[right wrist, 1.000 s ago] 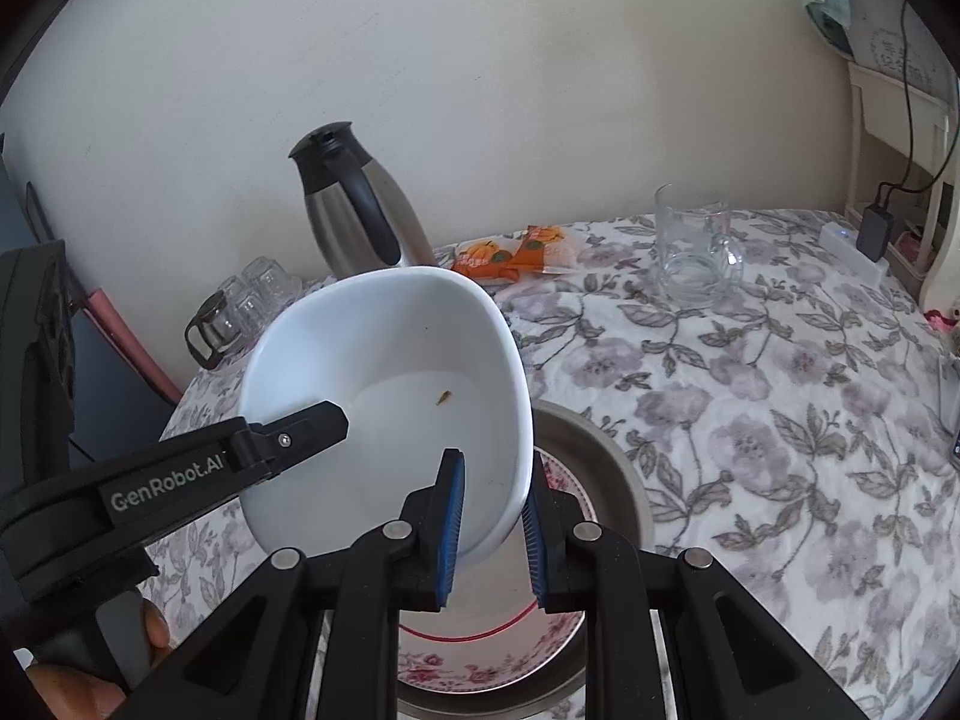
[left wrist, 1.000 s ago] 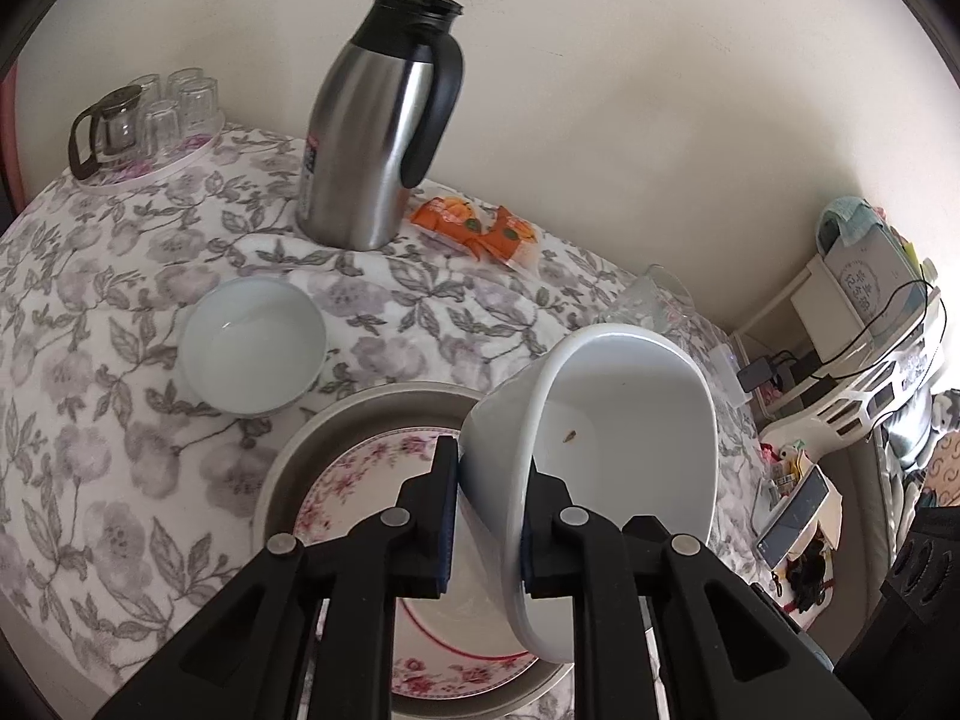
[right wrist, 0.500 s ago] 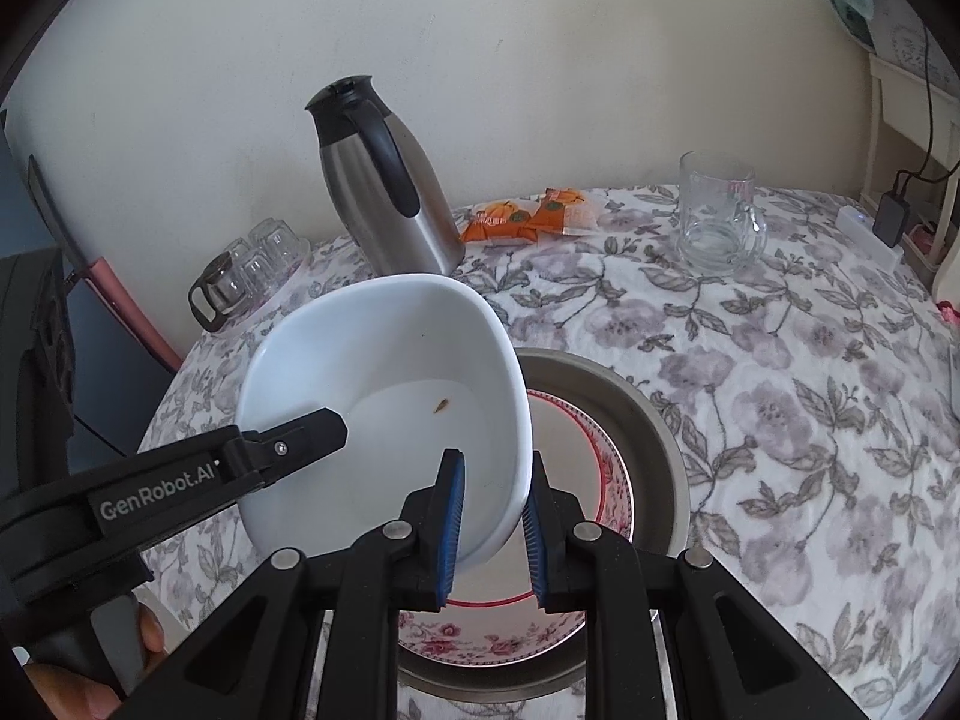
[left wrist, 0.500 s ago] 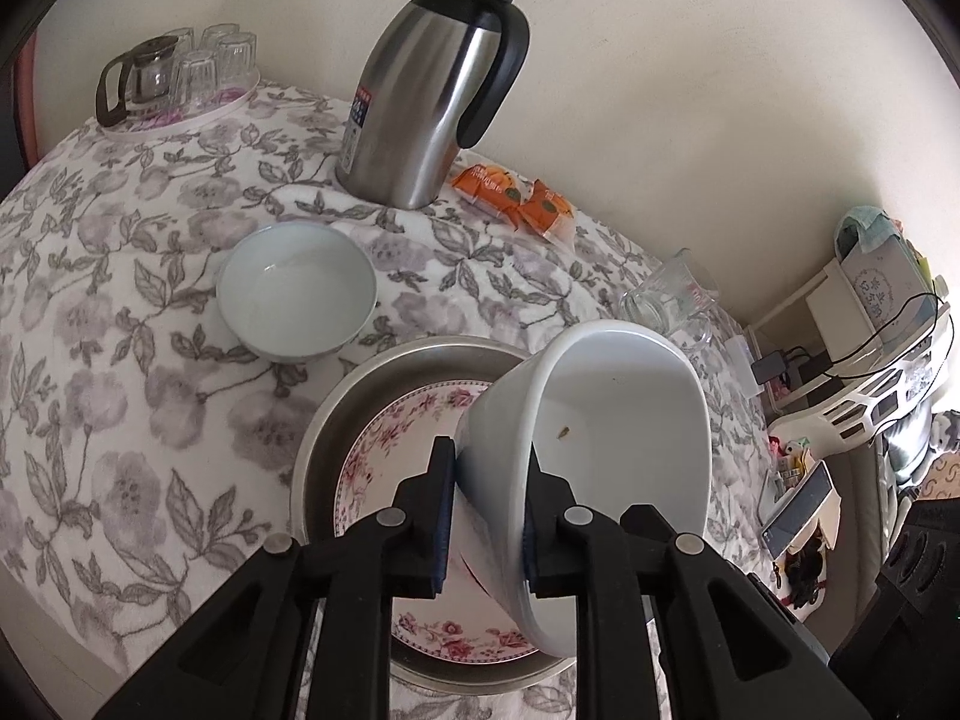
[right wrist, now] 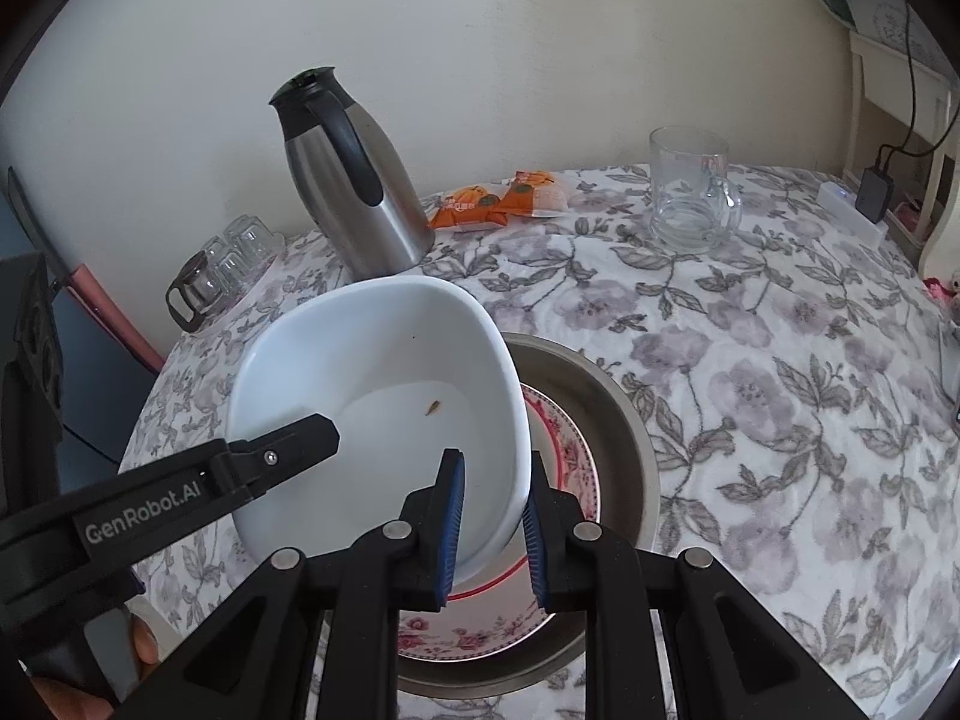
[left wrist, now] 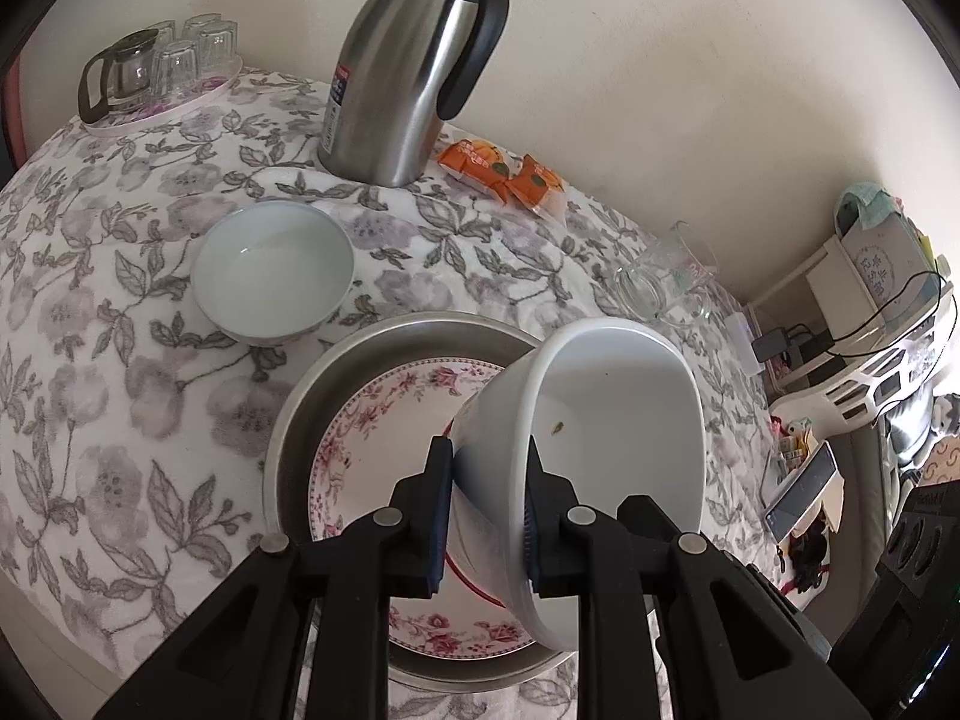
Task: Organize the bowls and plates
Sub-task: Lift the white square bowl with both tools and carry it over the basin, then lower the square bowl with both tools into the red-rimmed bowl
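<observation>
A large white bowl [left wrist: 612, 414] with a small brown speck inside is held in the air by both grippers, tilted, over a floral plate [left wrist: 390, 420] that lies in a round metal tray [left wrist: 312, 396]. My left gripper [left wrist: 486, 510] is shut on the bowl's near rim. My right gripper [right wrist: 492, 516] is shut on the bowl [right wrist: 384, 396] at its right rim, above the plate [right wrist: 564, 450] and tray [right wrist: 624, 420]. A small white bowl [left wrist: 273, 270] sits on the tablecloth left of the tray.
A steel thermos jug [left wrist: 408, 72] stands behind the small bowl. Orange snack packets [left wrist: 504, 171] lie by the wall. A glass mug [right wrist: 690, 192] stands at the right. A tray of small glasses [left wrist: 156, 72] sits at the far left. Shelves and cables stand beyond the table's right edge.
Both grippers have pulled back and risen a little with the big bowl, so more of the table shows. The bowl stays gripped on both sides.
</observation>
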`<state>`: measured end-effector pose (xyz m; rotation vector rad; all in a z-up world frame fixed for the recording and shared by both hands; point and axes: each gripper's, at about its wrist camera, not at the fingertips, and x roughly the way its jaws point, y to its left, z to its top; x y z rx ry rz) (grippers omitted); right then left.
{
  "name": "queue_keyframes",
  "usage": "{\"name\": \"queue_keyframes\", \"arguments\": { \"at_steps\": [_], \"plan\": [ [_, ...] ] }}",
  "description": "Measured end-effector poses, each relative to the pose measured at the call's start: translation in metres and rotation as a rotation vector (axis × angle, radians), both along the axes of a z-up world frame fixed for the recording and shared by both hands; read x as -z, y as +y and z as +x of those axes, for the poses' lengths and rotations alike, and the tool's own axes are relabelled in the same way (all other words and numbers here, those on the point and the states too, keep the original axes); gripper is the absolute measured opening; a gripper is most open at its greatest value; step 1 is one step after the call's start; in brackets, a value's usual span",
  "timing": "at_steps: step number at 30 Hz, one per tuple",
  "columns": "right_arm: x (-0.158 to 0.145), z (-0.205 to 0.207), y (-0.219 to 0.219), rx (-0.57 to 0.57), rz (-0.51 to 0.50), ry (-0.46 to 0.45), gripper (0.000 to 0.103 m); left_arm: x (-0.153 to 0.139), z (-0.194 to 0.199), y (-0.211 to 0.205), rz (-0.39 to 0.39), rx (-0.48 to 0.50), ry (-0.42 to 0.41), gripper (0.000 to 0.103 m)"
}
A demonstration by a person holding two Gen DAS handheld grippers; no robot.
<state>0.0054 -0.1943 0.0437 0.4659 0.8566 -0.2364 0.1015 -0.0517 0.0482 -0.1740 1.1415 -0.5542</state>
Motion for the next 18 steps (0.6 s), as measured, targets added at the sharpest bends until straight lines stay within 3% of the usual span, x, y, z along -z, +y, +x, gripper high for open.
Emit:
{"name": "queue_keyframes", "arguments": {
  "at_steps": [18],
  "plan": [
    [0.017,0.002,-0.01,0.012,0.031,0.048,0.021,0.022,-0.001,-0.013,0.046,0.02,0.064,0.022]
  ]
}}
